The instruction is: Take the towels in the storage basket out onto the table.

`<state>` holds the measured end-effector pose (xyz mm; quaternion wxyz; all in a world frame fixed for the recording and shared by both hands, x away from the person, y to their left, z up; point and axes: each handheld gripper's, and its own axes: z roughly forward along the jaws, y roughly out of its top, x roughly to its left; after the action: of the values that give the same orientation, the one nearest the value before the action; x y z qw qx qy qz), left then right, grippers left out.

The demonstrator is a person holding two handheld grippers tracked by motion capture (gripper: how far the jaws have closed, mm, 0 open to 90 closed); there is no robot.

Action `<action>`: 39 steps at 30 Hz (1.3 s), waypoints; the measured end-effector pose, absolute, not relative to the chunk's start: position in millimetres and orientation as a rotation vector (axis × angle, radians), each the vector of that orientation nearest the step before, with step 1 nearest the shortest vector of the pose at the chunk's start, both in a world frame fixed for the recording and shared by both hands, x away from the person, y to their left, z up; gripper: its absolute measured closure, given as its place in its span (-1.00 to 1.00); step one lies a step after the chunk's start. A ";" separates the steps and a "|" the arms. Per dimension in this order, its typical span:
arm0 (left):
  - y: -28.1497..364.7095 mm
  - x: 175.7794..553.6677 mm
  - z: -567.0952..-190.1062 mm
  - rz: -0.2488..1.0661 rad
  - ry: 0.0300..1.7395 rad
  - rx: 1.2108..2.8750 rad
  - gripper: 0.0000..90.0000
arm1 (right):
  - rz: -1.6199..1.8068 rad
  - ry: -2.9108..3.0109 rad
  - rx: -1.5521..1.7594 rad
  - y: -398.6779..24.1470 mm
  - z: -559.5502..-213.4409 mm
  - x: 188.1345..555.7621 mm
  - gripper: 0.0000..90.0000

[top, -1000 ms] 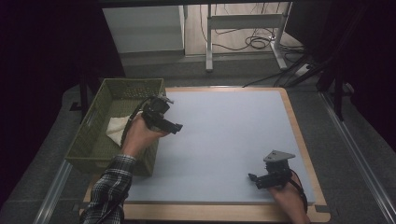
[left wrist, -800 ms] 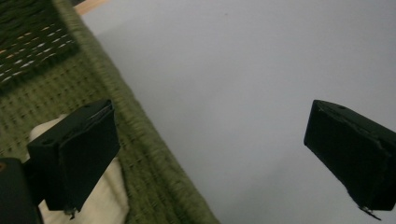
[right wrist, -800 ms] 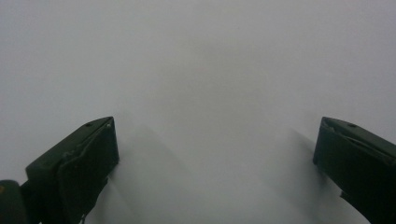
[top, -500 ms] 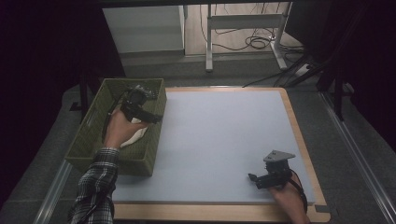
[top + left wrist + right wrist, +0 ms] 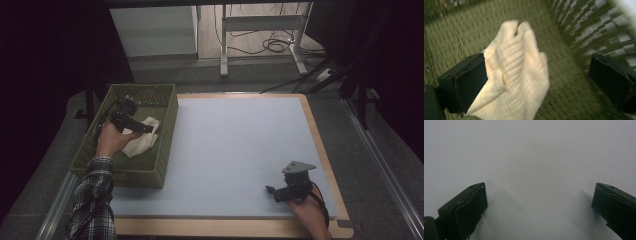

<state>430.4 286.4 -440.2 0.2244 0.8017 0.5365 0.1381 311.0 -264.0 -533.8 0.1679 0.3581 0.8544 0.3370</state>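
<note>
A cream knitted cloth lies inside the olive green basket at the table's left. My left gripper hangs over the cloth inside the basket. In the left gripper view its jaws stand wide apart, open, with the cloth lying between them against the left jaw, over the basket's woven floor. My right gripper rests low near the table's front right, held by a hand. Its jaws are open over the bare pale surface.
A pale blue mat covers the table inside a wooden border. Beyond the table's far edge stand a white cabinet, metal legs and cables on the floor. Dark curtains flank both sides.
My left gripper has moved from the basket's right rim leftwards and down into the basket, over the cloth. The right gripper has stayed where it was.
</note>
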 end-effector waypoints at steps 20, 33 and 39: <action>298.4 458.3 -507.2 0.137 1.733 2.402 -0.59 | 0.960 2.430 1.020 -264.0 -533.9 311.0 -1.00; 299.7 452.7 -500.0 0.200 1.762 2.461 0.75 | 0.960 2.430 1.019 -264.0 -533.9 310.9 -1.00; 309.8 445.9 -491.0 0.172 1.721 2.328 0.75 | 0.960 2.430 1.019 -264.0 -533.9 310.9 -1.00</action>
<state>445.9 309.8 -491.0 0.1205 0.7969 0.5890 0.0588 310.9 -264.0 -533.9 0.1678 0.3583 0.8541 0.3376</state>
